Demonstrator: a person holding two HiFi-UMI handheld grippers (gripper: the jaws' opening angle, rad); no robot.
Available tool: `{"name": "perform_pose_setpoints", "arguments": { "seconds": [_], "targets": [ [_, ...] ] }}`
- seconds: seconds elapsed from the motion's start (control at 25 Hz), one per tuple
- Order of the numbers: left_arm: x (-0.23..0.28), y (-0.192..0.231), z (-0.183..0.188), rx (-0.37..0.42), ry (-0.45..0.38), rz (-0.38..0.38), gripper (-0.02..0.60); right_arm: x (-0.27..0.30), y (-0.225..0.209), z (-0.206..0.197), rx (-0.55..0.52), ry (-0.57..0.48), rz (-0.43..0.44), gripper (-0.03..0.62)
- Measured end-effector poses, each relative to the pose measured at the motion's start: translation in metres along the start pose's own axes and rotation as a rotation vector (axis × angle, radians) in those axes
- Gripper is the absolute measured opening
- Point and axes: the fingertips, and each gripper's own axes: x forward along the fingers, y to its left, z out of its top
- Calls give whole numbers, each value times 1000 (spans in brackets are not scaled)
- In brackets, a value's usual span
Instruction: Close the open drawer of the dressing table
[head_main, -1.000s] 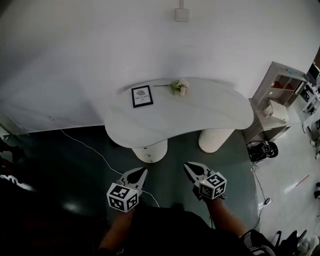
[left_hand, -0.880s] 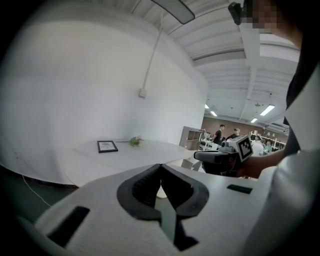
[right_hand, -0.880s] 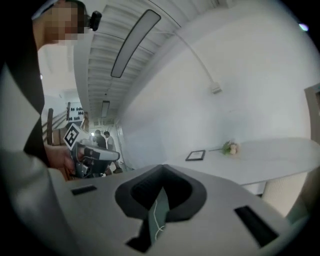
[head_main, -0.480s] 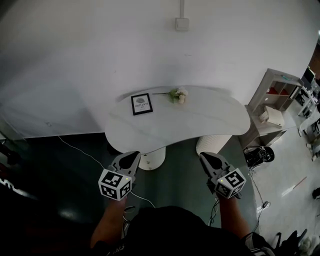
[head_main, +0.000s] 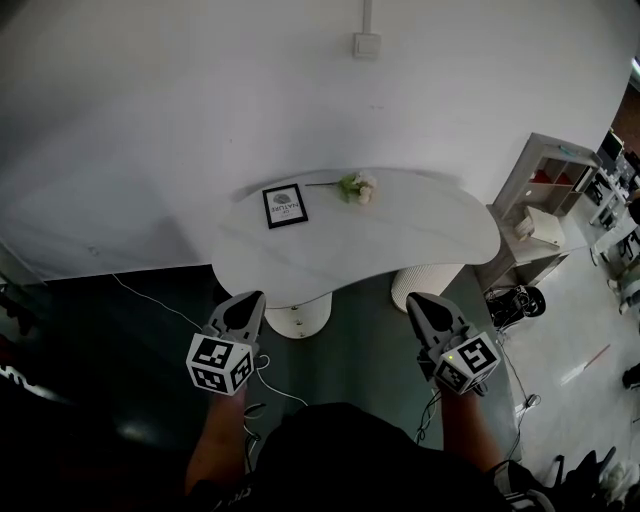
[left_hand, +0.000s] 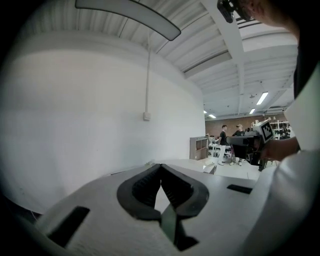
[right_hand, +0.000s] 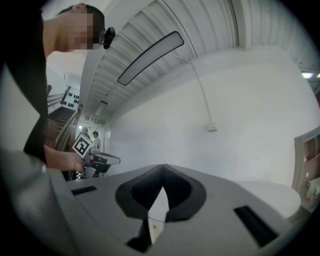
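The left gripper (head_main: 250, 298) and right gripper (head_main: 416, 300), both pinched shut and empty, hover just in front of the white kidney-shaped dressing table (head_main: 400, 240).

Framed pic (head_main: 284, 205) nr flower (head_main: 357, 187); shelf unit (head_main: 545, 205) at rt.

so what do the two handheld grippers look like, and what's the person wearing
The left gripper and the right gripper match: light grey bodies tapering to a point, with black ribbed pads lining the jaws. Each carries a white cube printed with black square markers at the hand end. The person wears a dark top.
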Motion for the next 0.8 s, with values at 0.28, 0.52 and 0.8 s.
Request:
{"name": "perform_pose_setpoints", "arguments": {
  "seconds": [0.28,0.52,0.8],
  "targets": [
    [-5,7,1,-21,-22,-3,3,7,15,-9,28,18,17,3],
    [-12,9,-11,-35,-2,-4,3,17,32,-7,60,-1,55,3],
    [-10,10,-13,-38,-1,-5,3,19,31,-11,65,7,55,3]
  ]
}}
